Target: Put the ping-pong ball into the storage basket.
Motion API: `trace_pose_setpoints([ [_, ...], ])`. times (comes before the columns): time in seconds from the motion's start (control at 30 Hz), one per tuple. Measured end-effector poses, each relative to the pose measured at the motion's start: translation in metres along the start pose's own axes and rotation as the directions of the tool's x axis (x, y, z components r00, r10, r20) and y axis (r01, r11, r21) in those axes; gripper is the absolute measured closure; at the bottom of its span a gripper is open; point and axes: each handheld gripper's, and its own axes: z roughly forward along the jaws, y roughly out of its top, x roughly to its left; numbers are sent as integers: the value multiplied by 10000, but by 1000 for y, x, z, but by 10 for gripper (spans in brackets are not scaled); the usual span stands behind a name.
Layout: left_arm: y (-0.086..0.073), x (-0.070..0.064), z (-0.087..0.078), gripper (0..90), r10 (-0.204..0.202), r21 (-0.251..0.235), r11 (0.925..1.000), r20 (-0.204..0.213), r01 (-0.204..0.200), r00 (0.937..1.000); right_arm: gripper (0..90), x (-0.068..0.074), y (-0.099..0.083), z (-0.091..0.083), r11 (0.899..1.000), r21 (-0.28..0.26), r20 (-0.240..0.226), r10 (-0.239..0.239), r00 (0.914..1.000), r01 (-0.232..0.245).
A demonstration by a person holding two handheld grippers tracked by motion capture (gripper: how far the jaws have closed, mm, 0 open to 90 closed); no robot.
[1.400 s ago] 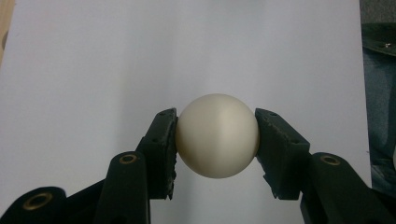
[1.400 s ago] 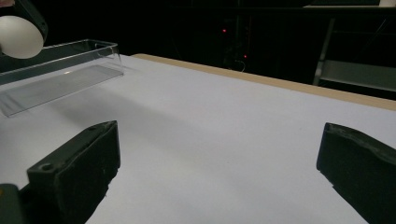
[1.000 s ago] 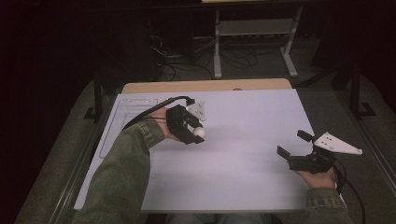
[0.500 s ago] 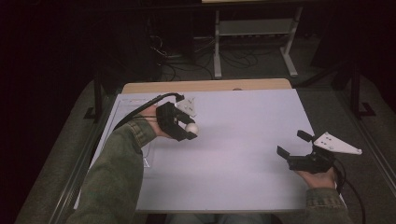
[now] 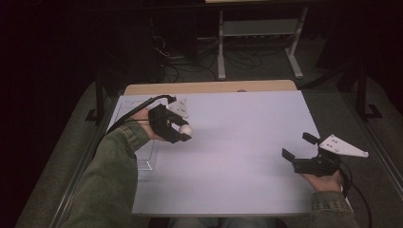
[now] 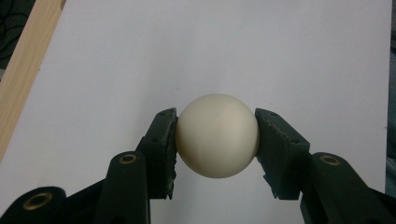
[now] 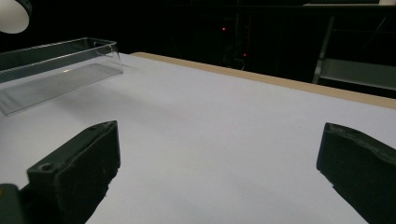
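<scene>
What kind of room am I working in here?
Probably a lab or workshop: a white-topped table in a dark room, loose cables on the floor, and a metal stand behind it.

From where I stand, the clear tray on the worktop is mostly hidden under the green sleeve in the high view, and its near end runs off the left edge in the right gripper view. The white ball is clipped by that view's top corner. The room behind is too dark to read.
</scene>
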Motion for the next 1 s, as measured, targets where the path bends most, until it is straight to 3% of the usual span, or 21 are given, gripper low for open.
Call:
trace_pose_setpoints([
  [0.3,-12,3,-10,511,-316,-155,9994,-238,312,9992,0,0,0,0,10000,4,4,11,10000,-11],
  [0.8,-29,6,-29,512,-525,206,9984,-517,536,9973,0,1,0,0,10000,30,10,-9,10000,9],
  [1.0,-35,6,-38,512,-549,584,9966,-624,586,9965,0,1,0,1,10000,62,-3,-12,10000,12],
])
